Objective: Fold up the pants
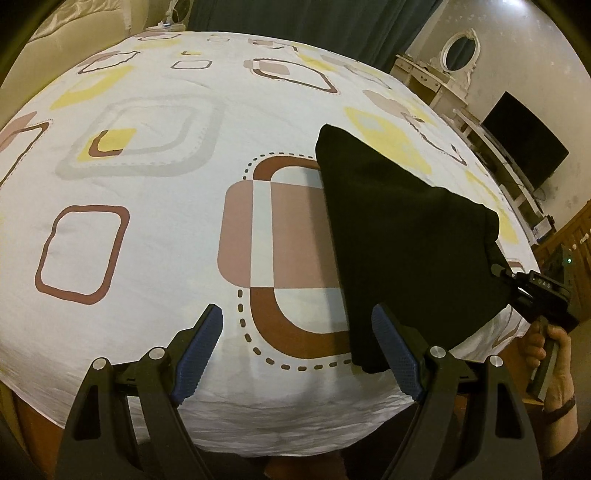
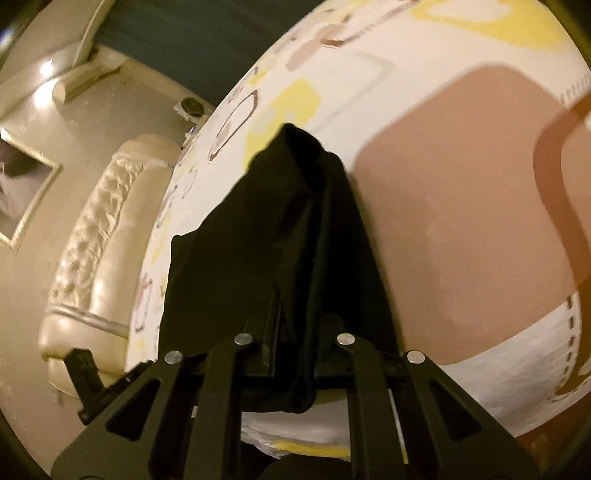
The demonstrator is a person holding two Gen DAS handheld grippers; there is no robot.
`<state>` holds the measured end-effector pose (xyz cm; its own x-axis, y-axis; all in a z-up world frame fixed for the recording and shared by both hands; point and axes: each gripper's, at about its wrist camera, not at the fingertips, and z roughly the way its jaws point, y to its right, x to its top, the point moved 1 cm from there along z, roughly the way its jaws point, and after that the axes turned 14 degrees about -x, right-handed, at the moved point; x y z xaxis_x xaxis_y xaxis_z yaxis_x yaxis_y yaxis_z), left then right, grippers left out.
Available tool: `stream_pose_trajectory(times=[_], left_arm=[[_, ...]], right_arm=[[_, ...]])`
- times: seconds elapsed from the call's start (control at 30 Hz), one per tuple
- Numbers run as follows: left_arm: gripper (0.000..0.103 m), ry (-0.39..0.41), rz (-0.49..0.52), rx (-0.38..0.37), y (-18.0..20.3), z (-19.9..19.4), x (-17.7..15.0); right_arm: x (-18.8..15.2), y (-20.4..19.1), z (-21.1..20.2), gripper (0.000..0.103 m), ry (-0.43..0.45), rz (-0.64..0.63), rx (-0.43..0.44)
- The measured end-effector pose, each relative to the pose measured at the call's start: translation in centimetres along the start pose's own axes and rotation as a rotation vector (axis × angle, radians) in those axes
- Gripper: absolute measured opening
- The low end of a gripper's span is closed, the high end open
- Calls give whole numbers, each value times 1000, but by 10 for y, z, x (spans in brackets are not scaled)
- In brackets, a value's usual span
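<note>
Black pants (image 1: 399,240) lie on the right part of the patterned bed sheet (image 1: 147,240), one edge raised at the right. My right gripper (image 1: 498,271) pinches that raised edge; a hand (image 1: 554,354) holds its handle. In the right wrist view the right gripper (image 2: 295,299) is shut on the pants (image 2: 258,206), and bunched cloth hides its fingertips and hangs below them. My left gripper (image 1: 297,317) stands open low over the sheet near the bed's front edge. Its right finger (image 1: 391,339) is beside the near corner of the pants, with nothing between the fingers.
A padded cream headboard (image 2: 92,236) runs along the bed's far side. A dark screen (image 1: 524,144), a white dresser with an oval mirror (image 1: 458,55) and a wooden cabinet (image 1: 576,236) stand to the right of the bed. A dark curtain (image 1: 314,22) hangs behind.
</note>
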<state>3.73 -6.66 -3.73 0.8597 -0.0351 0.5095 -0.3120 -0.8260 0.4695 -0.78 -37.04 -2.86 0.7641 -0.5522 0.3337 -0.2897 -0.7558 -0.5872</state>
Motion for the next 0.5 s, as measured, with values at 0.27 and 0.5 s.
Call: stream_pose_trajectory(times=[0.27, 0.5], left_arm=[[82, -9, 19, 11, 2, 2, -4], [82, -11, 21, 21, 2, 3, -4]], right_arm=[[0, 15, 6, 12, -13, 56, 69], [0, 23, 1, 12, -6, 70, 63]])
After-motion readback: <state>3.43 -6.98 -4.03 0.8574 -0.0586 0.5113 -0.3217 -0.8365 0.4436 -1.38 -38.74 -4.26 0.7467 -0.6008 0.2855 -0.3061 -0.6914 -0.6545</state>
